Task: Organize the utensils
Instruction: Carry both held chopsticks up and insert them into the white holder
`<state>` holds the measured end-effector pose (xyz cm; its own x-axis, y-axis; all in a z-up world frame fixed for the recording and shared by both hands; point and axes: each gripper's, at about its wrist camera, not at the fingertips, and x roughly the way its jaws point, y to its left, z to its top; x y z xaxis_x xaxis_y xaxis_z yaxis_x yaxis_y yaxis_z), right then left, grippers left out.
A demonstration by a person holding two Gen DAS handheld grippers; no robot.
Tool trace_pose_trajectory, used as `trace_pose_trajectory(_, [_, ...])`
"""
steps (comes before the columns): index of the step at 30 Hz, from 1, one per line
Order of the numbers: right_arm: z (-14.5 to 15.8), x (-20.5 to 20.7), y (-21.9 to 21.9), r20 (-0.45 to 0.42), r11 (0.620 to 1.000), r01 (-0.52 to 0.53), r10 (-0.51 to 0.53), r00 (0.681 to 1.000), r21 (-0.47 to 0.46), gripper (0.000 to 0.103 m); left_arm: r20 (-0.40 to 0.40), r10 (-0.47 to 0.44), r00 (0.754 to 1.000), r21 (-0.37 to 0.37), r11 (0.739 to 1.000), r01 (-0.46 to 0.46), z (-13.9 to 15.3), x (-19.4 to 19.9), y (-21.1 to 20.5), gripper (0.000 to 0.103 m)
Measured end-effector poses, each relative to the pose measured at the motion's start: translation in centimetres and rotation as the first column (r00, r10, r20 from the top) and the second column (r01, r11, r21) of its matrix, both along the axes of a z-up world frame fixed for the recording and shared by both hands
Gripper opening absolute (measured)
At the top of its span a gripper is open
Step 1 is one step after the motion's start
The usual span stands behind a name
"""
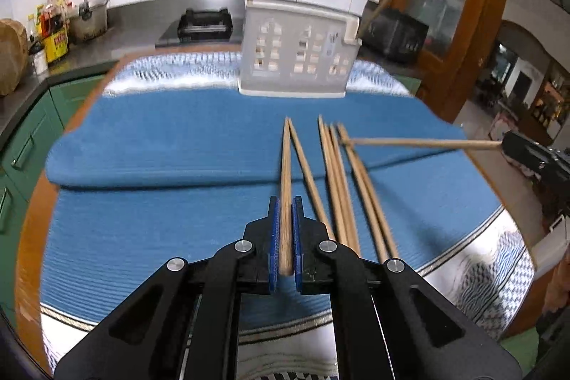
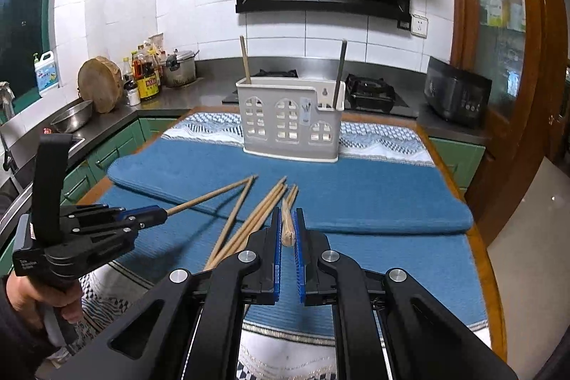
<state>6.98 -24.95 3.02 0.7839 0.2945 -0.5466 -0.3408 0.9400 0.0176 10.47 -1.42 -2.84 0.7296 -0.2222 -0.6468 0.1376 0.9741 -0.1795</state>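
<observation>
both grippers clamped on wooden chopsticks above a blue mat

the left black gripper with blue pads has its jaws narrow around one thin wooden chopstick that points toward the pale plastic slotted utensil holder. the right black gripper with blue pads pinches another light wooden chopstick near its end. the loose wooden chopsticks lie fanned on the blue woven mat between the grippers and the holder, which stands upright at the mat's far edge with two sticks already standing in it.
</observation>
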Motion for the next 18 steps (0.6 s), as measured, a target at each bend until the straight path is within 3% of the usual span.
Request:
trace_pose_trajectory(8, [3.4,1.7,-0.2,0.04,0.999,-0.037,0.036,0.999,0.02,0.007,0.086,0.013,0.996,-0.009,1.0,-0.013,3.2,1.1,0.8,0.005])
trace_pose_trajectory(18, [7.5,5.9,-0.2,0.012,0.993,-0.116,0.116,0.993,0.012,0.007,0.143,-0.005,0.99,-0.012,1.0,0.007,6.1,3.2,1.0,0.005])
